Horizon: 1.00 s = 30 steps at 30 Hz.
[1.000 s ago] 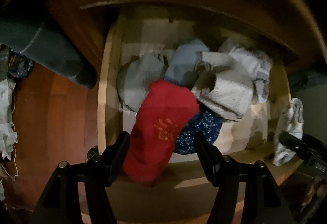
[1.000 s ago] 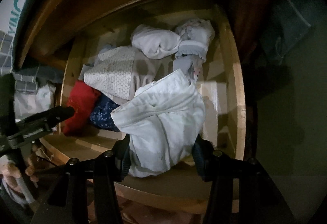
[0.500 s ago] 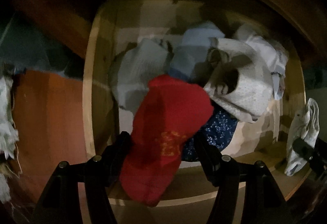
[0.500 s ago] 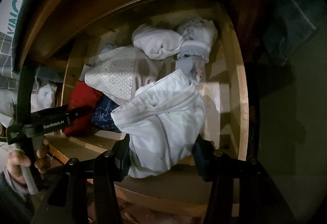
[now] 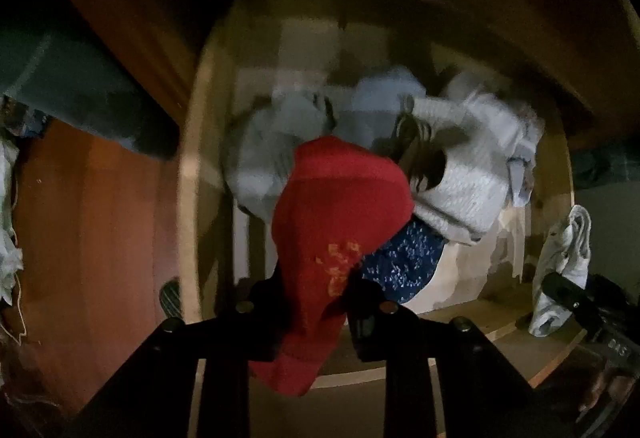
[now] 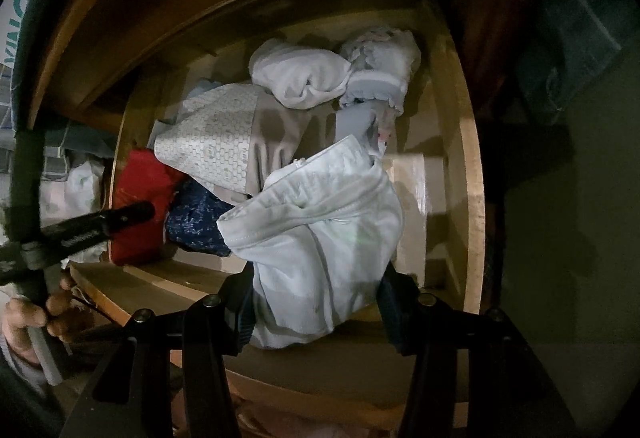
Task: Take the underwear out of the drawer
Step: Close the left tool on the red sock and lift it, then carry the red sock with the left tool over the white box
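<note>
Both hands have a garment, but nothing is clear of the drawer (image 6: 472,198) yet — so I judge the job at its lifting stage, with most of the pile untouched.

The left claw (image 5: 316,302) has just been closing, and its jaws are now pressed together on the lower end of the red underwear (image 5: 340,206), low in the centre of the left wrist view. The cloth bunches where it is nipped and hangs past the drawer's front edge, while its upper part lies on the heap. It looks a soft, matte knit, with a small orange mark printed on it.

The right claw (image 6: 316,302) pinches the pale blue-white underwear (image 6: 320,230) at the bottom centre of its own view, jaws held partly apart by the thick fold between them. That piece is ribbed cotton by the look of it, with a stitched waistband, slumped over the front edge.

Left in the drawer — a dark blue speckled piece (image 6: 196,222) at lower left, a grey honeycomb-patterned garment (image 6: 216,142) above it, and white, frilled bundles (image 6: 380,66) at the top. All are limp and crumpled, lying on pale bare wood.
</note>
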Available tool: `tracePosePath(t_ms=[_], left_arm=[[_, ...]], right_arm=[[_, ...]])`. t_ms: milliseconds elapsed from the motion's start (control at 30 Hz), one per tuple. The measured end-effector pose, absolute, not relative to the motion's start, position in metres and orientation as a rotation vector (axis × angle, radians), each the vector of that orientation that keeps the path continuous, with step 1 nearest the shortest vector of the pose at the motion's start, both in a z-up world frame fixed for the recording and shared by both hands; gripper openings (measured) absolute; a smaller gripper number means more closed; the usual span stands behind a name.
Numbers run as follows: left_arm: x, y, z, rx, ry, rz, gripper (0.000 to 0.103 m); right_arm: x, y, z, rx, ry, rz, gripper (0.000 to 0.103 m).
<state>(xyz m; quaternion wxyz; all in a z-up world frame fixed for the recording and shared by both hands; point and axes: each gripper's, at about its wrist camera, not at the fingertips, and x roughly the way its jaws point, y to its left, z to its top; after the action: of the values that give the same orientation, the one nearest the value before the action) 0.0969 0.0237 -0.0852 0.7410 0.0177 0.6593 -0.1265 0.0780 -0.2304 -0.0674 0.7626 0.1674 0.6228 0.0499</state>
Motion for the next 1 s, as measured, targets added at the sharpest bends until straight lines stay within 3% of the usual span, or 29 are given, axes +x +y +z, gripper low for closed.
tracePosePath(t_ms=[1000], left_arm=[[0.045, 0.028, 0.018, 0.045, 1.250, -0.369, 0.024]], right_arm=[[0.081, -0.224, -0.070, 0.300, 1.370, 0.077, 0.048]])
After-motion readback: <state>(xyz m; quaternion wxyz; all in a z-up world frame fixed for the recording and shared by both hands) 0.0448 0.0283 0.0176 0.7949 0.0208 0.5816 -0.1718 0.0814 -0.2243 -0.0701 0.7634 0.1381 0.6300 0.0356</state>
